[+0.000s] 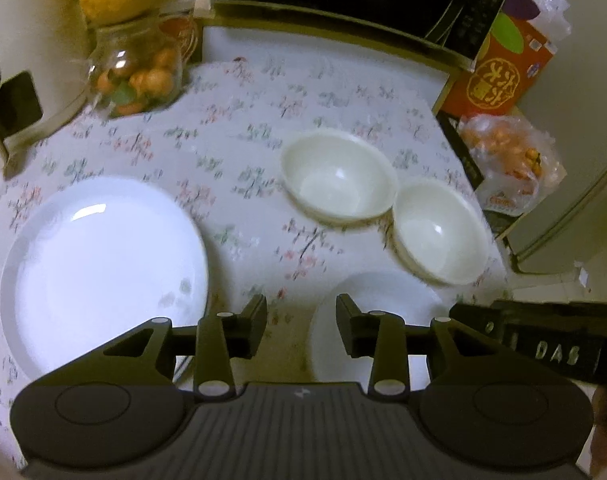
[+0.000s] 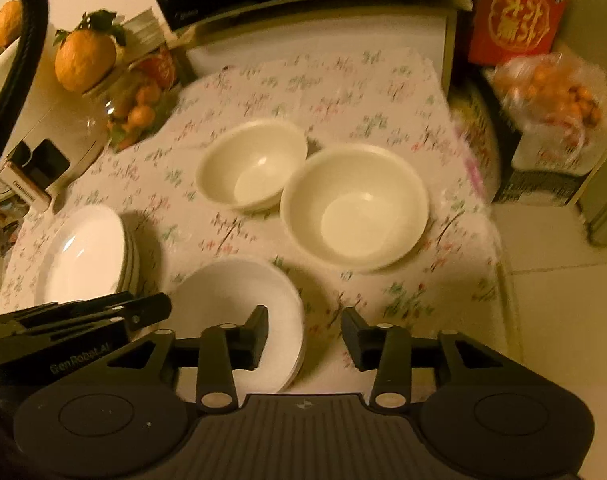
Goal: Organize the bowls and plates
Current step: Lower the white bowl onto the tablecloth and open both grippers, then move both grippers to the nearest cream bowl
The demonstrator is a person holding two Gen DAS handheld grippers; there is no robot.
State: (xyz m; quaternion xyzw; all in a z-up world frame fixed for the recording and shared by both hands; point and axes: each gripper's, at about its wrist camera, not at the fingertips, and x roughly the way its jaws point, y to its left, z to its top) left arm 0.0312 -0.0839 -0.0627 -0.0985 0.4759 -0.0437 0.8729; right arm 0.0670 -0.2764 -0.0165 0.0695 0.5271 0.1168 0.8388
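We hold both grippers over the near edge of the floral tablecloth (image 2: 343, 92), fingers spread and pinching nothing. The small white dish (image 2: 239, 312) lies just under the right gripper (image 2: 304, 334), its rim between the fingers, with the left gripper (image 1: 301, 330) beside it. The 2 cream bowls (image 2: 355, 208) sit touching toward the far right corner, straight ahead of the right gripper, and the plate stack (image 2: 83, 256) sits by the left edge.

Printed "GenRobot.AI" in pale letters along the side of the left gripper (image 2: 75, 320), seen from the right wrist. Stamped "DAS" on the right gripper (image 1: 543, 344), seen from the left wrist. Large gold Chinese characters in a round emblem on the red box (image 2: 517, 12); not legible enough to read.
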